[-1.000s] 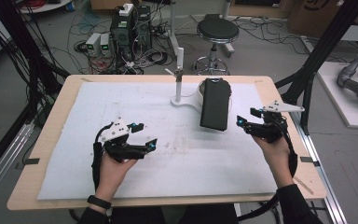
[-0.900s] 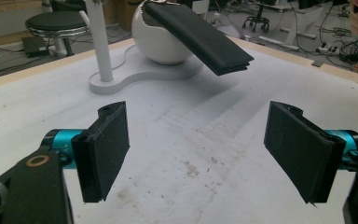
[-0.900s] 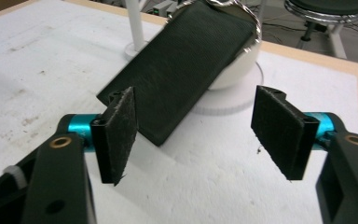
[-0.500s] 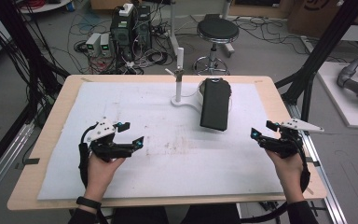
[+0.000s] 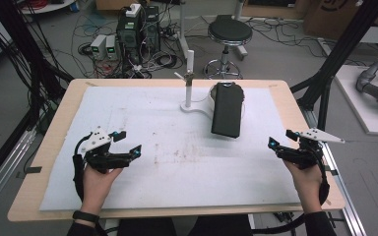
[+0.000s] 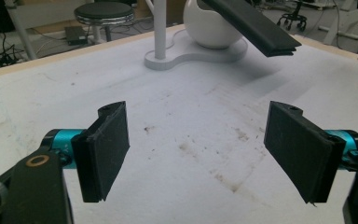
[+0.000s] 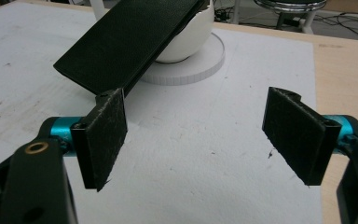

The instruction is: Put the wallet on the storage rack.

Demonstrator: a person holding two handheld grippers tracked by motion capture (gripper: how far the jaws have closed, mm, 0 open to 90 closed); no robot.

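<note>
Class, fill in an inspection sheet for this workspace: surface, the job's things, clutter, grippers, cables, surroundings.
Surface: white mat on a wooden table, faintly stained.
Job's things: black flat case leaning tilted on a white bowl, which sits on a white stand with an upright post.
Clutter: nothing seen on the mat.
Grippers: left gripper open, nothing between its jaws; right gripper has just been opening, nothing between its jaws.
Cables: black cable loops at each gripper; tangled cables on the floor.
Surroundings: stool, electronics boxes, black frame posts.
</note>
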